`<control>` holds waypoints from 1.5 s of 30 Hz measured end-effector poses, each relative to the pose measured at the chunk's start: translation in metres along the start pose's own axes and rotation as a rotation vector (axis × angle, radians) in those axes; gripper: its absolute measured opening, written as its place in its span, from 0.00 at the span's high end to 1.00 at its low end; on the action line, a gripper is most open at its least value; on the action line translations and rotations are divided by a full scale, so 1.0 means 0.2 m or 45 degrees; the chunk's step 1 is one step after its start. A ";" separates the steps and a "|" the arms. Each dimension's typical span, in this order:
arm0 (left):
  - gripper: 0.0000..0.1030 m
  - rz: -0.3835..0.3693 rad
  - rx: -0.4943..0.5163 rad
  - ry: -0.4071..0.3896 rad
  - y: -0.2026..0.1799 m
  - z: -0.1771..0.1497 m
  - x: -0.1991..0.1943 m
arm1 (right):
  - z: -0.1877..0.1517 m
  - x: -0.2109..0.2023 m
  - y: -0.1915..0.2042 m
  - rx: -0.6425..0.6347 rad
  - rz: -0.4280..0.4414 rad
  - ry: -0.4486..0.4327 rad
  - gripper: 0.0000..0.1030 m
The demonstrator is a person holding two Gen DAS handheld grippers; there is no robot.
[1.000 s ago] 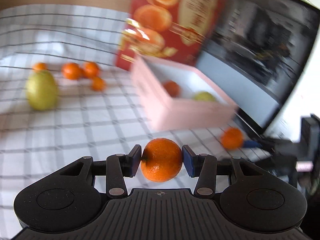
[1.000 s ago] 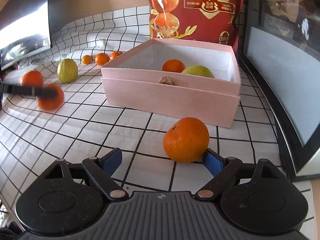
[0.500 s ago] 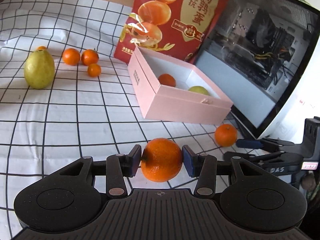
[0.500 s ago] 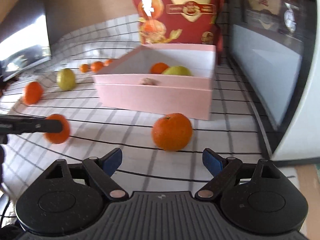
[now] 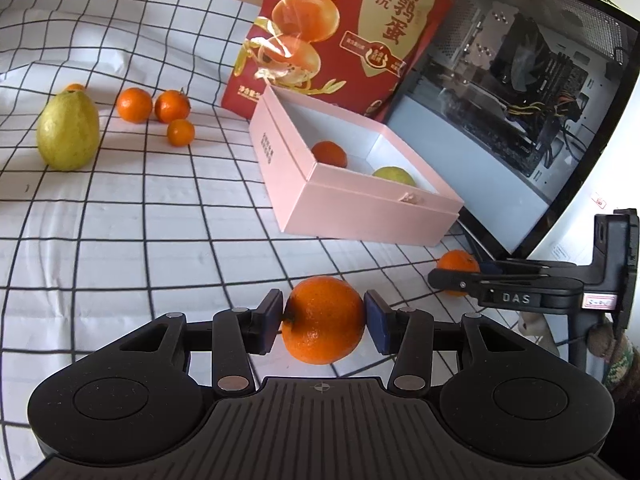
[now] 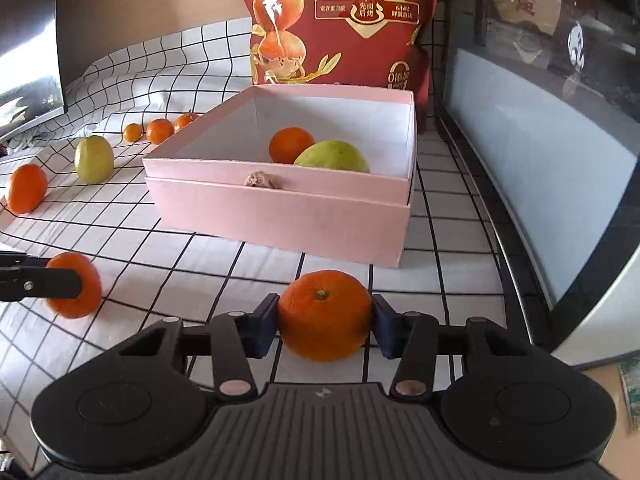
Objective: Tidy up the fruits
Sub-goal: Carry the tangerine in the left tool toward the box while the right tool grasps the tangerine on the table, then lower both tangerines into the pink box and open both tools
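Checked tablecloth, left gripper clamping a tangerine, right gripper closing on another tangerine (pads touching).

Matt pink cardboard box, glossy bag

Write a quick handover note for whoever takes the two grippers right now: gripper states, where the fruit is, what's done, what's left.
Left gripper: shut on an orange.
Right gripper: jaws closing around a second orange by the pink box; pads appear to touch it.
Done: one orange and one green fruit are in the box.
Left: both gripped oranges go in. On the cloth remain a green fruit, three small oranges beyond it with another partly hidden behind it, and one more orange at the right view's left edge.
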State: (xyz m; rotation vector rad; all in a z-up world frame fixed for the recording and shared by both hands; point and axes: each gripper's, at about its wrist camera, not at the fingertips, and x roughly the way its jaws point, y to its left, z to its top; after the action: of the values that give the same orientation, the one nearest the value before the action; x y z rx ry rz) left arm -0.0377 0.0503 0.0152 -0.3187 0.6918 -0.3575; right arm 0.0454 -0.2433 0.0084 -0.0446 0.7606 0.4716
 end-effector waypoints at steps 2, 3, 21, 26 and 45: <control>0.52 -0.003 0.009 0.002 -0.02 0.01 0.01 | 0.00 -0.02 0.00 -0.001 0.007 -0.019 0.54; 0.52 -0.002 0.017 0.002 -0.03 0.02 0.02 | 0.01 -0.04 0.01 -0.011 0.009 -0.033 0.54; 0.52 0.092 0.198 0.083 -0.35 0.76 0.57 | 1.07 0.09 0.02 0.051 -0.142 -0.082 0.54; 0.52 0.060 0.162 0.144 -0.29 0.68 0.63 | 1.05 0.38 -0.05 0.137 -0.143 0.068 0.54; 0.52 0.060 0.381 0.035 -0.32 0.61 0.50 | 1.00 0.47 0.01 0.068 -0.106 0.123 0.32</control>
State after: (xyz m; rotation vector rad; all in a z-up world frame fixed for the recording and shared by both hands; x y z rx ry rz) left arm 0.1025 -0.0297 0.0740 -0.0133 0.6611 -0.4151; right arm 0.2337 -0.1629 0.0903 -0.0491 0.8625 0.3713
